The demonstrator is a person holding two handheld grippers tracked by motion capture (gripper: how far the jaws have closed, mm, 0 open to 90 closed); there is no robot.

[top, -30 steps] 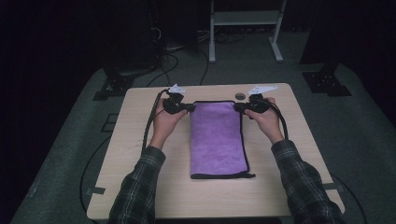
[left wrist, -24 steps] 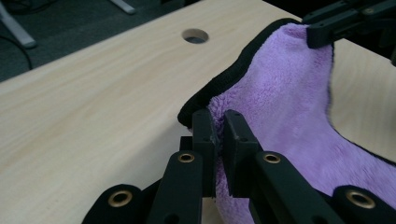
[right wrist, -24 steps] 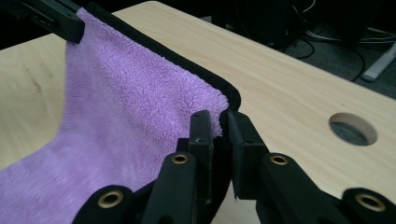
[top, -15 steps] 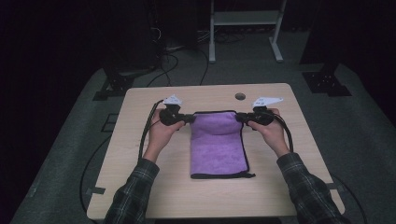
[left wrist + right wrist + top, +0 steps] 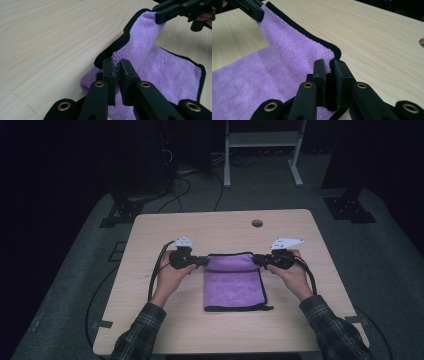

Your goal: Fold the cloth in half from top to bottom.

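**Purple towel pinched at both far corners and lifted over itself**

A rectangular purple microfibre towel with black stitched edging (image 5: 234, 287) is seen in the centre of the high view, lying on a light wooden table with a pale grain (image 5: 210, 227). Its near part is spread flat on the tabletop, while its far edge is raised and curled over towards the lower part of the frame, so that a rounded fold is formed along the top of the cloth.

The left gripper (image 5: 204, 261) is held at the left end of that raised edge, just left of centre in the high view. In the left gripper view its two black jaws are seen pressed together on the towel's corner (image 5: 117, 72), with purple pile and black trim caught between the pads. The right gripper (image 5: 256, 259) is held at the right end of the same edge. In the right gripper view (image 5: 330, 75) its jaws are likewise closed on the black-edged corner, which is gripped between them.

The cloth is stretched between the two grippers, and each gripper appears in the upper corner of the other's view, clamped on the opposite corner. A small round hole in the tabletop (image 5: 257, 223) is seen above the towel, well apart from it.
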